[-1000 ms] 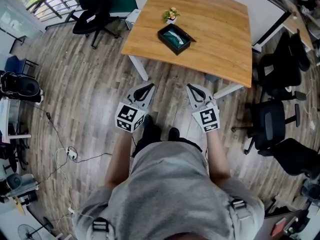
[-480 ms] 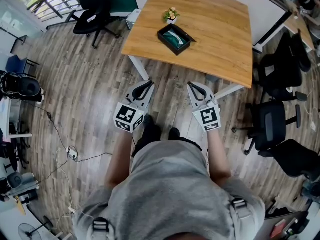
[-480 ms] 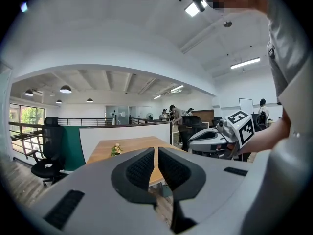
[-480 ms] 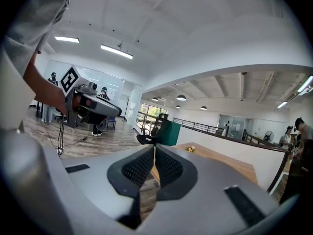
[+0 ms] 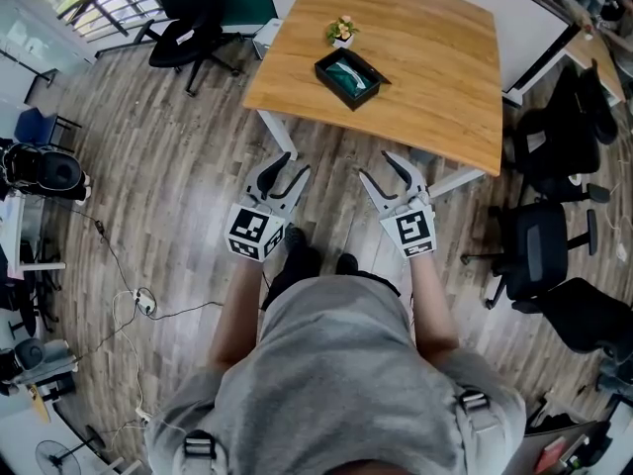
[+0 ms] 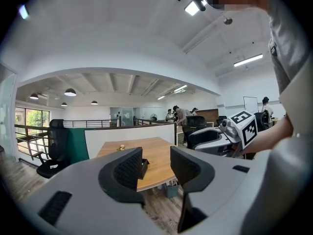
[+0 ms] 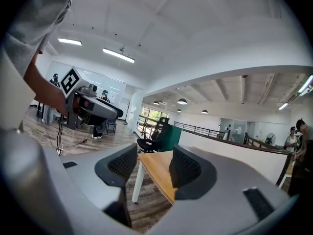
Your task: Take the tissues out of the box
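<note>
A black tissue box (image 5: 348, 75) with a teal and white tissue showing in it lies on the wooden table (image 5: 435, 87), beside a small flower pot (image 5: 342, 31). Both grippers hang over the floor, short of the table's near edge and well away from the box. The jaws of my left gripper (image 5: 295, 164) (image 6: 155, 163) have just been opening and stand apart with nothing between them. My right gripper (image 5: 377, 166) (image 7: 154, 164) has likewise just been opening and is empty. In the left gripper view a corner of the box (image 6: 145, 164) peeks past the left jaw.
Black office chairs stand at the table's far left (image 5: 183, 38) and along the right (image 5: 539, 250). Cables (image 5: 138, 305) trail over the wooden floor at the left. The person's feet (image 5: 316, 262) are just behind the grippers. People (image 6: 178, 116) stand far off in the office.
Both grippers' jaws were shut in the earlier frames and now stand apart. The hands have stayed almost where they were, in front of the table.
</note>
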`<state>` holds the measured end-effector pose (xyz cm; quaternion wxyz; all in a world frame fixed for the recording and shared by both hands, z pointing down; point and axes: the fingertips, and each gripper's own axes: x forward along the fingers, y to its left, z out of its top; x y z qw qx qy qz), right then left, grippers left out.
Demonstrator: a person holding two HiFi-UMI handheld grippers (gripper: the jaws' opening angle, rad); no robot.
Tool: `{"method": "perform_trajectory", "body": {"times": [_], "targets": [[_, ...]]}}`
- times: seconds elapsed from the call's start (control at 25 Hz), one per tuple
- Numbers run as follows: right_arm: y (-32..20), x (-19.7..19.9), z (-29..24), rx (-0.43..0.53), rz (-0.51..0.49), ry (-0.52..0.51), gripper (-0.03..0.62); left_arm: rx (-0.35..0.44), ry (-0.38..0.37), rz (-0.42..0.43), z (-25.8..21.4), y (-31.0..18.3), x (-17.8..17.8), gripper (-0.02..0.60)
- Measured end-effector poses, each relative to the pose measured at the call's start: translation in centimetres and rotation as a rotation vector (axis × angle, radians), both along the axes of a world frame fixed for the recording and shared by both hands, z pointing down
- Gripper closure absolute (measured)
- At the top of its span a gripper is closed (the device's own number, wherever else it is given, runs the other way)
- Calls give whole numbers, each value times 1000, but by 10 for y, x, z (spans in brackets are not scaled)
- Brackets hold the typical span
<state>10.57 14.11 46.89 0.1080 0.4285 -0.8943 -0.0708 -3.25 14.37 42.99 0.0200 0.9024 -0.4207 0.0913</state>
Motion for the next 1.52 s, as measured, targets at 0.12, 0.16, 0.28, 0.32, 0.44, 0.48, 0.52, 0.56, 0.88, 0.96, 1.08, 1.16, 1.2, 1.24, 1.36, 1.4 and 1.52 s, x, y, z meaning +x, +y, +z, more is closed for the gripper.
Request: {"method": "perform_trajectory", "body": {"times": [0.12,0.16,0.28,0.32,0.44,0.48,0.52,0.56,0.88,0.96,1.08,1.16,1.2,1.24,1.36,1.4,1.52], "targets": [[1,-1,3,-21,5,-17,315,-7,-11,7,3,2,0,368],[0,-1,5,-35,7,-23,302,-10,-17,11,4,3,1,358],[-2,-6,6,-29,-8,-19,272,-16,-26,22,6,3,1,333],[-2,-8,6,-34,-7,-20,262,-17,-26,26,7,4,1,329],[-1,-10,7,-35,-11,-21,249,-17,-24,33,7,5,1,318],[-2,-10,7,-25,-16,-18,247,-15,-23,32,6,5,2,318],[-3,-9,6,-20,-18,-19,246,-12,-24,31,5,4,3,318],[-5,-8,7,-19,-17,-21,246,-10,-26,29,4,3,3,318],[-7,-11,16,-58,-38,3,263,8,-68,-1,3,-2,-13,318],[-11,-10,18,-71,-32,0,263,13,-65,-12,0,-8,-17,318],[-21,-13,17,-66,-30,3,263,11,-60,-4,0,-19,-19,318],[-34,-18,17,-67,-29,16,264,-2,-50,13,3,-32,-20,318],[-41,-20,17,-71,-27,21,264,-9,-44,24,5,-39,-19,318],[-46,-20,17,-76,-22,24,265,-14,-40,34,6,-45,-18,318],[-60,-23,18,-97,-5,30,268,-24,-30,55,10,-61,-18,318],[-65,-24,18,-99,-1,35,270,-29,-24,62,11,-66,-18,318],[-80,-24,20,-102,12,56,272,-42,-13,88,15,-84,-16,318]]}}
